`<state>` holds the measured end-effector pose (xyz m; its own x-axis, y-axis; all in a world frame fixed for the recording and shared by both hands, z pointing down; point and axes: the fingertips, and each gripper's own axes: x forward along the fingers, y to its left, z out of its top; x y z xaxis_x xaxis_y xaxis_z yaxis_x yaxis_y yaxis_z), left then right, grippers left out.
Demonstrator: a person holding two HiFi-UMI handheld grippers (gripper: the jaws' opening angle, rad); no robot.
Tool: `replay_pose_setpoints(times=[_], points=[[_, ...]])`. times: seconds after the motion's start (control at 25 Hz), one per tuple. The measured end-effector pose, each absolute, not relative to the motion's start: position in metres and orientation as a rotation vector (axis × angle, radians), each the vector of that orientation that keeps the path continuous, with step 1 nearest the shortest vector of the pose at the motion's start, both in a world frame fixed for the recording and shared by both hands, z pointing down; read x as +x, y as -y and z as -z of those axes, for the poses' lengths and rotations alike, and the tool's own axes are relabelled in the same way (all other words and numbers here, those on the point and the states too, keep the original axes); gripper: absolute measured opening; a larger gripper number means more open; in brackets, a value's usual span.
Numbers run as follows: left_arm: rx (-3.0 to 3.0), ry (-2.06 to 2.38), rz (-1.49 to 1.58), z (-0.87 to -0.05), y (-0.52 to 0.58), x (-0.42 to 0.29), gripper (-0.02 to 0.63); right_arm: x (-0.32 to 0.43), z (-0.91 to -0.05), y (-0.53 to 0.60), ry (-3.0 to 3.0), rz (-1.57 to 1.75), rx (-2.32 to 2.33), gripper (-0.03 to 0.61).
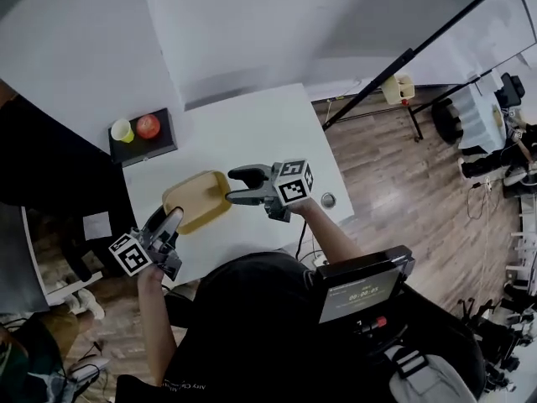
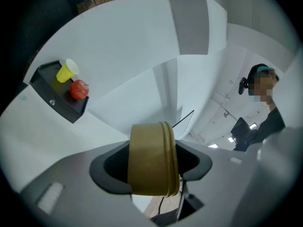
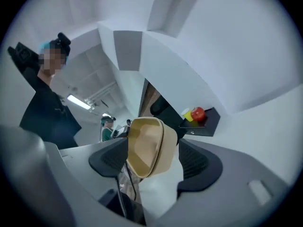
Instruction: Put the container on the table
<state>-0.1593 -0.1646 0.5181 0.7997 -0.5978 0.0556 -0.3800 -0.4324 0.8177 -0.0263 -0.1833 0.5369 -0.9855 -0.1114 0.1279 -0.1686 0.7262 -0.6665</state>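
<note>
Left claw [image 1: 172, 219] is clamped on container [image 1: 198, 201], right claw [image 1: 233, 185] spread wide around it; container should be lowered level onto table [image 1: 252, 133].

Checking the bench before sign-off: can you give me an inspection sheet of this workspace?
Surface: white table, smooth.
Job's things: tan container, held over the table's near part; contact with it cannot be told.
Clutter: black tray with yellow cup and red apple, far left corner.
Grippers: left tongs clamped on the container; right tongs open, container between them, unpressed.
Cables: dark cable hanging off the table's near edge.
Surroundings: wood floor, black stand, a person behind.
</note>
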Motion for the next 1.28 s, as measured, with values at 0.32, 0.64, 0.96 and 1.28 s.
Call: replay_pose_setpoints(times=[0.32, 0.64, 0.96, 1.28], points=[[2.110, 0.537, 0.432, -0.488, 0.154, -0.145, 0.258, -0.057, -0.517, 0.167, 2.903, -1.357, 0.015, 0.302], [2.104, 0.846, 0.188, -0.541, 0.165, -0.148, 0.231, -0.074, -0.559, 0.177, 2.673, -1.420, 0.393, 0.170], [2.093, 1.008, -0.150, -0.593, 0.161, -0.140, 0.161, -0.055, -0.599, 0.172, 2.496, -0.927, 0.677, 0.255], [2.118, 1.058, -0.320, -0.613, 0.155, -0.149, 0.167, -0.054, -0.619, 0.180, 2.367, -0.832, 0.848, 0.218]])
